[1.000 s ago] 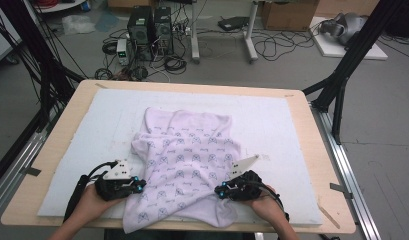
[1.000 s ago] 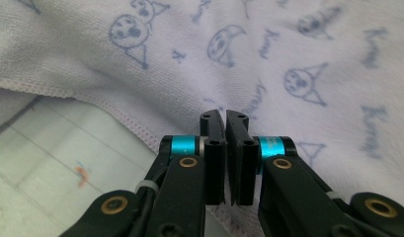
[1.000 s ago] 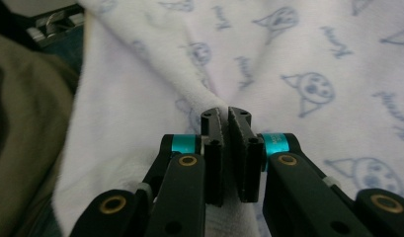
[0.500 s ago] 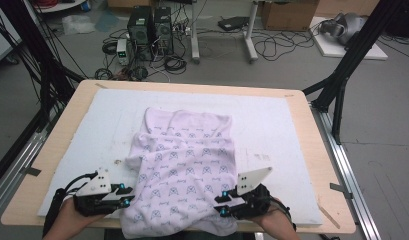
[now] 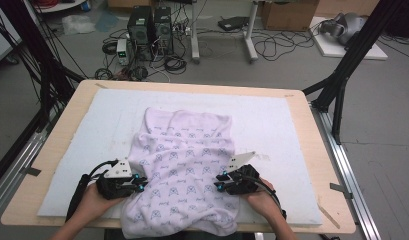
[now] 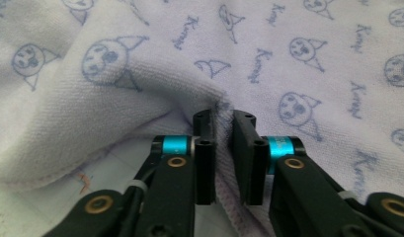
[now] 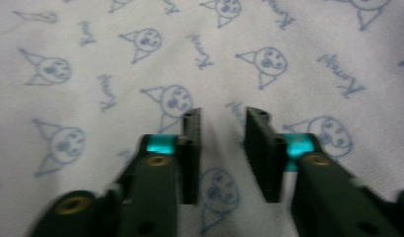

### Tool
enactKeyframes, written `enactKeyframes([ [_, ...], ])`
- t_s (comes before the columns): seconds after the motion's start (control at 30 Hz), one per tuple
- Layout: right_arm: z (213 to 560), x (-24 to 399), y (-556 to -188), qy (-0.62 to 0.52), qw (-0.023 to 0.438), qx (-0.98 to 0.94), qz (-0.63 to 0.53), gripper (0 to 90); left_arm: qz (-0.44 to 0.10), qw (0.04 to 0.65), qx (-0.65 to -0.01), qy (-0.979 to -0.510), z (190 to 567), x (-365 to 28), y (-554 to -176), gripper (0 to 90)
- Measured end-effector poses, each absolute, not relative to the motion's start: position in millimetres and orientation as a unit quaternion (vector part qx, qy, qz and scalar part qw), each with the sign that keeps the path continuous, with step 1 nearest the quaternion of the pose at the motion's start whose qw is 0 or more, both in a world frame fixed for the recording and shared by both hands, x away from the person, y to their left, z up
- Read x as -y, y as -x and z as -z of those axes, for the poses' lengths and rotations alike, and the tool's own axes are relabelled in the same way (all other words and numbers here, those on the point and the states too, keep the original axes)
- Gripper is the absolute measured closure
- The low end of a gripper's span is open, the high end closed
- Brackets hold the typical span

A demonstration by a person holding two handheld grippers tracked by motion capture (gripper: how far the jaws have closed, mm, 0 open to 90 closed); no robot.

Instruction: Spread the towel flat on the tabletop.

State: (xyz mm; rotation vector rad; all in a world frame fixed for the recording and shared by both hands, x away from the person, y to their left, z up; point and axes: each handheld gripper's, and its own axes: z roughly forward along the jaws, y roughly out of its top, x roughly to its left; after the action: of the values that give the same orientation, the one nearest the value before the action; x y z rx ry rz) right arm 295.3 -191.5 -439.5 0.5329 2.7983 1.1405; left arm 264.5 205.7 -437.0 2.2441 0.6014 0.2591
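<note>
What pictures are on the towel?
Little blue pointy-eared faces and scribbly words on the pale lilac towel, clearest in the left gripper view.

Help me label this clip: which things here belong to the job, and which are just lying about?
In the job: patterned towel, white mat under it.
Lying about: computer towers, cables, cardboard box, all on the floor.
</note>
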Motion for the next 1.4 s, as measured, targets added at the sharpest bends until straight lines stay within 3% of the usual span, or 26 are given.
enactKeyframes([
  [0.07, 441, 192, -291, -0.164, 0.028, -0.910, -0.379, 87.0, -0.099, 0.388, -0.234, -0.886, 435, -210, -260, 86.0],
  [0.4, 436, 198, -244, -0.129, -0.016, -0.910, -0.393, 87.6, -0.090, 0.396, -0.226, -0.885, 429, -240, -218, 85.4],
  [0.53, 426, 198, -231, -0.120, -0.013, -0.905, -0.408, 82.4, -0.106, 0.402, -0.228, -0.881, 422, -241, -216, 65.0],
  [0.57, 418, 198, -234, -0.130, 0.008, -0.901, -0.414, 70.3, -0.110, 0.410, -0.233, -0.875, 419, -239, -222, 61.9],
  [0.63, 414, 196, -243, -0.140, 0.033, -0.903, -0.404, 62.8, -0.117, 0.411, -0.238, -0.872, 418, -234, -230, 57.5],
  [0.8, 427, 188, -273, -0.152, 0.048, -0.913, -0.374, 60.9, -0.117, 0.390, -0.237, -0.882, 428, -218, -250, 58.5],
  [1.03, 438, 193, -280, -0.156, 0.045, -0.915, -0.370, 86.5, -0.108, 0.384, -0.224, -0.889, 440, -211, -253, 84.9],
  [1.33, 435, 206, -241, -0.129, 0.000, -0.914, -0.385, 86.9, -0.090, 0.394, -0.214, -0.889, 434, -229, -219, 86.8],
  [1.4, 429, 208, -231, -0.122, -0.002, -0.909, -0.398, 78.0, -0.093, 0.399, -0.211, -0.888, 430, -229, -213, 83.5],
])
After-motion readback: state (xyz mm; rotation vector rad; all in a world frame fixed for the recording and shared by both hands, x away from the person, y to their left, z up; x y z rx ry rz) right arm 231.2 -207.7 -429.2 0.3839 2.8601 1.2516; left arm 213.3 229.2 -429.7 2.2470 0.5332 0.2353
